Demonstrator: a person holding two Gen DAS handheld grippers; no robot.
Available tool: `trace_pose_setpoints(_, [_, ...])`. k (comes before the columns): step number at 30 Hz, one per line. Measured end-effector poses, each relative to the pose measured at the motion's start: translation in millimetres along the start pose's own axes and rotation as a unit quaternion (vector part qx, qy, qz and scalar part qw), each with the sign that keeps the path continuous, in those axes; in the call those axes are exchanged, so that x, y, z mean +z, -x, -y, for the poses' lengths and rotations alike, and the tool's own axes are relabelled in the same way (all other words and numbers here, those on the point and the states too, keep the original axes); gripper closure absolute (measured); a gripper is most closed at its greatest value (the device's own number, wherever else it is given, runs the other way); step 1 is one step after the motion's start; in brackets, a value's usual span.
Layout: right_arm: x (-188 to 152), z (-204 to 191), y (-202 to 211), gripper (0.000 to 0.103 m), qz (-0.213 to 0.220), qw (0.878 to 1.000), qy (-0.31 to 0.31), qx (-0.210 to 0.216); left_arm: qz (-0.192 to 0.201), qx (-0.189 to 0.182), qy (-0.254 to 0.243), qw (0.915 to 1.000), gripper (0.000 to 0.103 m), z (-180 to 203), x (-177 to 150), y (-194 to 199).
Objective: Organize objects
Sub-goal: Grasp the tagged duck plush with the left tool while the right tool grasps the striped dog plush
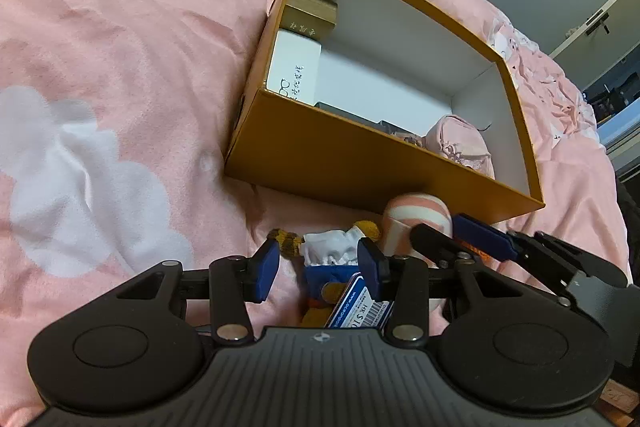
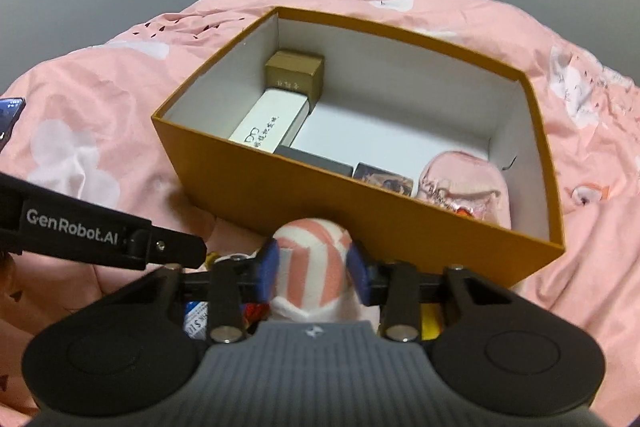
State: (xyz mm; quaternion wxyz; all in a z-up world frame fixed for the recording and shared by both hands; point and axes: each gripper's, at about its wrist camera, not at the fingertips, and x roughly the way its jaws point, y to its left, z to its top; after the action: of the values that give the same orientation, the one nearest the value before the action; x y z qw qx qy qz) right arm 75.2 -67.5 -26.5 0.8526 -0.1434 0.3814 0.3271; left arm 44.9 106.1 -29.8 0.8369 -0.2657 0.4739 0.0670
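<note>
1. A bed (image 2: 120,131) under a pink duvet printed with white clouds fills both views; a grey wall stands behind it at the top of the right wrist view.
2. An open orange box (image 2: 304,195) with white inner walls sits on the duvet, in the middle of the right wrist view and in the upper right of the left wrist view.
3. Inside the box, along its left wall, a long white box (image 2: 268,123) lies with a small brown box (image 2: 296,73) at its far end; against the near wall lie a dark flat case (image 2: 316,159) and a small printed card (image 2: 386,179).
4. A pink fabric bundle (image 2: 464,187) rests in the box's near right corner.
5. The right gripper (image 2: 314,271), low in the middle of its view, has its jaws closed on a pink-and-white striped sock (image 2: 310,259), both blue pads pressing its sides, just outside the box's near wall.
6. The left gripper (image 1: 320,267), at the bottom centre of its view, holds its jaws apart around a small plush doll (image 1: 332,247) in white and blue with brown-yellow limbs; the pads are not squeezing it.
7. A printed tag (image 1: 360,307) lies by the doll.
</note>
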Motion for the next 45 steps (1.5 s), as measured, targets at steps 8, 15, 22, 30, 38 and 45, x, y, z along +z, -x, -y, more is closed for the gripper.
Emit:
trace_pose_setpoints(8, [-26,30,28,0.091,-0.052,0.997,-0.051,-0.002,-0.008,-0.012,-0.025,0.9996,0.058,7,-1,3])
trace_pose_setpoints(15, [-72,53,22,0.099,-0.131,0.981,-0.140,0.009,-0.013,0.001,-0.011,0.9998,0.058,1,-3,1])
trace_pose_setpoints(22, [-38,47,46,0.085,-0.041,0.993,-0.111,0.007,-0.014,-0.001,-0.006,0.9999,0.058,1,-1,-1])
trace_pose_setpoints(30, [5,35,25,0.072,0.007,0.996,-0.085,0.022,-0.036,0.003,-0.004,0.9994,0.058,-1,-2,-8])
trace_pose_setpoints(38, [9,34,1,0.070,-0.009,0.997,-0.070,0.027,-0.039,-0.037,-0.009,0.9985,0.048,4,-5,1])
trace_pose_setpoints(45, [-15,58,18,0.071,-0.041,0.992,-0.109,0.039,-0.085,-0.031,-0.048,0.9947,0.044,14,-15,-16])
